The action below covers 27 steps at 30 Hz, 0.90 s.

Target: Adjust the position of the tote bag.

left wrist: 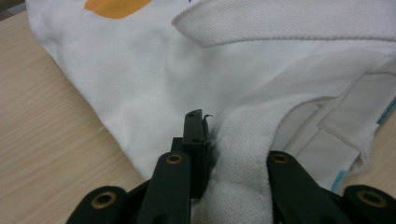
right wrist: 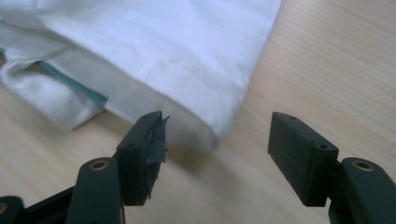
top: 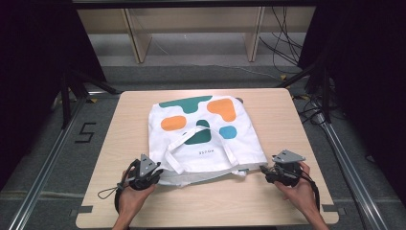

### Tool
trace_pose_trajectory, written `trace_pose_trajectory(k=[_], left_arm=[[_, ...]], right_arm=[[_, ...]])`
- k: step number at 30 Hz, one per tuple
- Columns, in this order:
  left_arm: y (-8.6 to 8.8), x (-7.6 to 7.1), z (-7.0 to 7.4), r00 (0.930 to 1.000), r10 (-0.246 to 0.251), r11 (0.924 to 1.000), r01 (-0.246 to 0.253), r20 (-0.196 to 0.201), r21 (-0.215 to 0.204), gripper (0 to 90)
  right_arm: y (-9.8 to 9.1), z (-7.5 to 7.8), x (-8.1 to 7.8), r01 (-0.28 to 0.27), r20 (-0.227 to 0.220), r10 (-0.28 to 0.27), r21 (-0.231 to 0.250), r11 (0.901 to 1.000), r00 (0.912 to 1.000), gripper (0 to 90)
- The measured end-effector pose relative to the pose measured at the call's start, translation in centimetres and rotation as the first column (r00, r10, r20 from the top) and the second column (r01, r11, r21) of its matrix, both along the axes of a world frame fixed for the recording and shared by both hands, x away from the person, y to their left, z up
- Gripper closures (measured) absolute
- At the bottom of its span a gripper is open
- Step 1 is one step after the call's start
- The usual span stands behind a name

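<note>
I have the white tote bag point(top: 203, 136) lying flat in the middle of the surface, its open mouth and handles turned toward the near edge and its printed side up. My left gripper point(top: 152, 173) is at the bag's near left corner, and in the left gripper view its fingers point(left wrist: 194, 149) are pinching a thick fold of the woven white cloth; one finger is plainly against the fabric, while the other is buried behind the fold. My right gripper point(top: 268, 173) sits just off the bag's near right corner. Its fingers point(right wrist: 140, 154) are spread, with the corner of the cloth lying just ahead of the gap and nothing yet between them.

I judge this to be the grasping step: one corner of the mouth taken, the other not yet. The next move calls for sliding the right gripper forward along the surface until the hem lies between the fingers, then pinching it, ideally the same layers as on the left side.

What I can't make out: how many layers the left fingers hold, whether top panel only or both, since the fold hides it. A small dark thing peeks out behind the bag's far right corner, too little of it visible to name. The lower handle point(top: 239, 171) is partly tucked under the mouth.
</note>
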<state>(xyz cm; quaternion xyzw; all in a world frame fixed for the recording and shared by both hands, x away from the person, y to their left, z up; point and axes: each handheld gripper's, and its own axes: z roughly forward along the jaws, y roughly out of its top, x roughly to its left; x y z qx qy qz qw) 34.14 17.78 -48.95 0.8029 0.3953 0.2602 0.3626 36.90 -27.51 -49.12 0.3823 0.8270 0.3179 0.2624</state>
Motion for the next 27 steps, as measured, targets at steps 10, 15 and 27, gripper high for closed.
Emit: trace_pose_trajectory(k=[10,15,27], left_arm=[[0.2,0.1,-0.2,0.9999,-0.008,1.0,0.008,-0.01,-0.001,78.2],[0.3,-0.1,0.0,1.0,-0.006,1.0,0.006,-0.006,0.002,78.3],[0.5,-1.6,0.0,0.9998,-0.02,0.9996,0.02,0.004,-0.021,77.5]], right_arm=[[2.4,-0.3,3.3,0.019,0.123,-0.011,-0.066,0.9976,0.9924,54.8],[2.4,-0.1,3.5,-0.013,0.095,0.019,-0.061,0.998,0.9953,74.0],[0.9,1.7,-2.9,-0.074,0.08,0.074,-0.009,0.9972,0.9941,78.1]])
